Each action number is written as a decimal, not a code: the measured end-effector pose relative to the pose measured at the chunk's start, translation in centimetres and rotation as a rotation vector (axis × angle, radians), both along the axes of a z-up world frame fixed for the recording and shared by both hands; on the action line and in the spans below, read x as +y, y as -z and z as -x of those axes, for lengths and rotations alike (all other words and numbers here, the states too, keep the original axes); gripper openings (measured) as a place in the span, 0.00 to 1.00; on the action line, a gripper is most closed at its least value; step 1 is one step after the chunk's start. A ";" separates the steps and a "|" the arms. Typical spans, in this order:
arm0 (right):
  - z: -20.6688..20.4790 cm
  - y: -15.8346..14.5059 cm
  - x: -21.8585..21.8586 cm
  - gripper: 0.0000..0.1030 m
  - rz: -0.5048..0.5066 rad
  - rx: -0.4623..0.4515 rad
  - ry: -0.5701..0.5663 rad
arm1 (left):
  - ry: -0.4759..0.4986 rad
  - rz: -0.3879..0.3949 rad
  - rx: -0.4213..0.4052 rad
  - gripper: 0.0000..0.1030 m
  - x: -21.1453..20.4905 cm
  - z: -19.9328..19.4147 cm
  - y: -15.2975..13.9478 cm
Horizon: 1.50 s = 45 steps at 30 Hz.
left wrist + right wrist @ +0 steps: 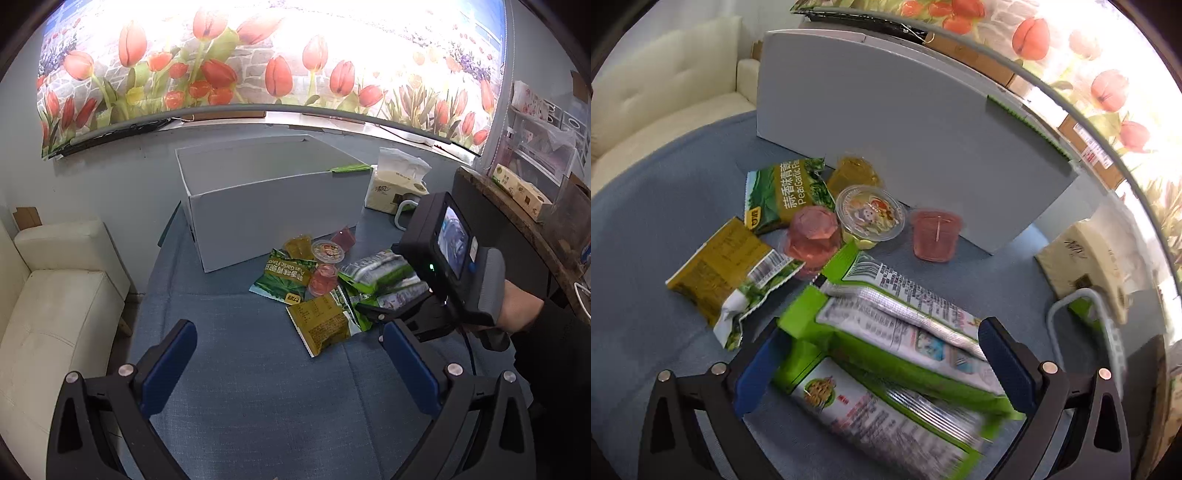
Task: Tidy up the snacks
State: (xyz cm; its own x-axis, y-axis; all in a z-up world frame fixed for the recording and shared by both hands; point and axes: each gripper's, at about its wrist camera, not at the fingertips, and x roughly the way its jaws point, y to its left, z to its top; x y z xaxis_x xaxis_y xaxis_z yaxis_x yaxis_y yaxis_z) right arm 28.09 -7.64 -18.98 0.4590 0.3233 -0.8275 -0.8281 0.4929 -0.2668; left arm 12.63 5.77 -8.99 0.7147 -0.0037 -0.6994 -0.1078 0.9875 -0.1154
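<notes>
The snacks lie in a loose heap on the blue cloth of the desk [240, 369], just in front of an open white box [266, 206]. Nearest the box are a yellow jelly cup [854, 173] on its side, a clear cup with a cartoon lid [870, 214] and a pink jelly cup [936, 236] standing apart to the right. A second pink jelly cup [812, 238] lies upside down against the clear one. Beside them is a green garlic pea packet [785, 192], and nearer, a yellow-green packet [724, 273] showing its barcode side.

The right hand-held gripper [882, 365] sits low over two long green-and-silver packets [905, 332], one stacked across the other. Its blue pads [1001, 358] stand either side of the upper packet; the jaws look spread and I cannot tell whether they press on it. In the left view the same gripper shows from behind, a hand on its handle.

The left hand-held gripper [290, 360] hangs above bare cloth, jaws wide apart, holding nothing, well short of the heap.

Behind the box, to the right, stands a pack of tissues [397, 184]. A cream sofa [48, 314] sits left of the desk, and a tulip-print blind [258, 62] covers the window.
</notes>
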 end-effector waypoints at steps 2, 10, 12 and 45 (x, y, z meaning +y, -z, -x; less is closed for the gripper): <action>-1.4 -0.1 -0.3 0.94 -0.047 0.033 0.040 | 0.002 0.001 0.005 1.00 -0.1 -0.2 0.1; -3.2 -1.3 -1.6 0.48 -0.110 0.046 0.088 | 0.019 0.002 0.021 1.00 -0.5 -1.3 0.9; -3.4 -1.5 -1.7 0.38 -0.104 0.028 0.091 | 0.021 -0.001 0.015 1.00 -0.7 -1.3 0.9; -8.1 -1.7 -4.1 0.78 0.276 0.069 -0.328 | 0.065 -0.022 0.054 1.00 -1.8 -3.6 2.8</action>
State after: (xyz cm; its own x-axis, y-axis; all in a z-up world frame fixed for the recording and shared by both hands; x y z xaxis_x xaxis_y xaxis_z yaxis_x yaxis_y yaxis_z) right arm 36.23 -11.76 -17.29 0.3096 0.2054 -0.9284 -0.9496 0.1183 -0.2904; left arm 16.19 3.94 -11.79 0.6749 -0.0333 -0.7372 -0.0485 0.9948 -0.0894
